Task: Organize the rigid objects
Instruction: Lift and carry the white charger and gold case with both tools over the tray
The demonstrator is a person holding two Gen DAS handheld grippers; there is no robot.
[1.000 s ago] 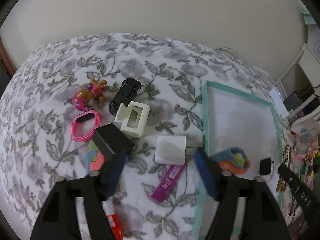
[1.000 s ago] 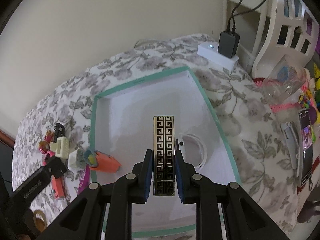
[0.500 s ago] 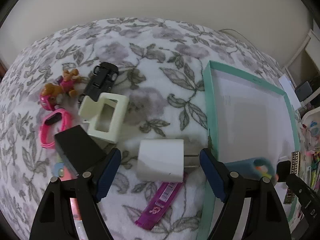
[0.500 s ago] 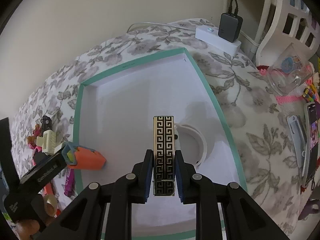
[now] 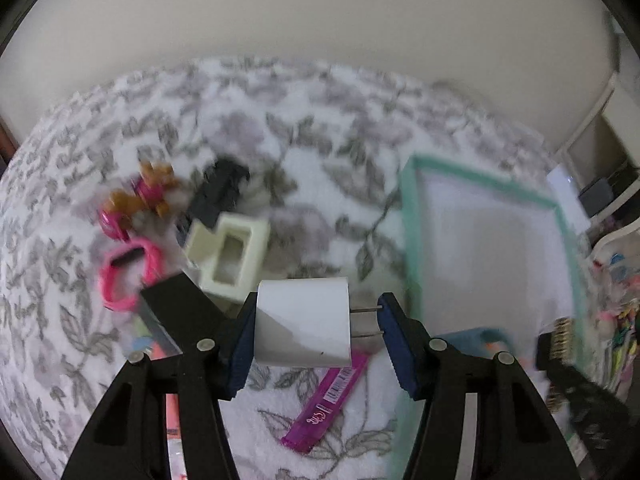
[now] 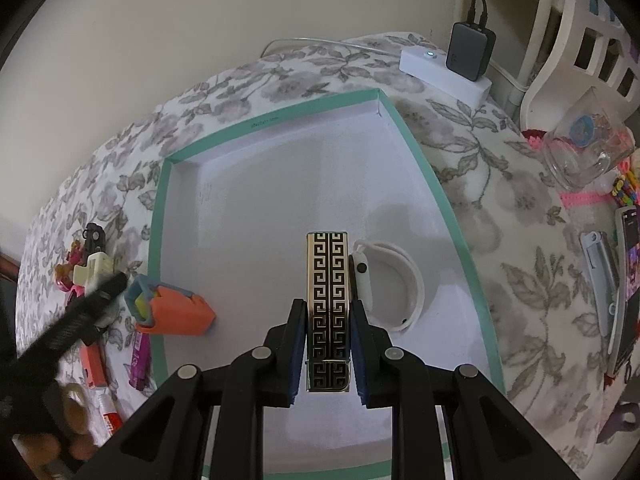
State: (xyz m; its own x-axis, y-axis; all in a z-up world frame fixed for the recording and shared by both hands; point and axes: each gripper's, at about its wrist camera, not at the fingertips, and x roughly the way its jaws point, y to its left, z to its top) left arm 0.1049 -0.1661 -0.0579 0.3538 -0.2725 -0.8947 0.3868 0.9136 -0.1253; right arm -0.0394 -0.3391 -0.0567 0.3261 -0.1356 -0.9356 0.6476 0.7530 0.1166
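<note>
Closing on the white rectangular plastic wall charger (image 5: 302, 322), the left gripper (image 5: 316, 344) has its jaws about half open; they have just been narrowing. The charger lies crosswise between them, long axis jaw to jaw: its flat back meets the left pad, its two metal prongs (image 5: 366, 322) point at the right pad and look just in contact. Grip judged not yet firm.

Beneath it on the floral bedspread (image 5: 304, 160) lies a magenta foil sachet (image 5: 328, 396); farther off, a cream hollow plastic block (image 5: 232, 258).

Right gripper (image 6: 329, 354) is clamped on a gold-and-black key-pattern slim box (image 6: 327, 304), held over the near half of the teal-rimmed white tray (image 6: 158, 220).

The tray lies to the charger's right, its left rim just beside the left gripper's right finger. Left hand is nearer the charger.
</note>
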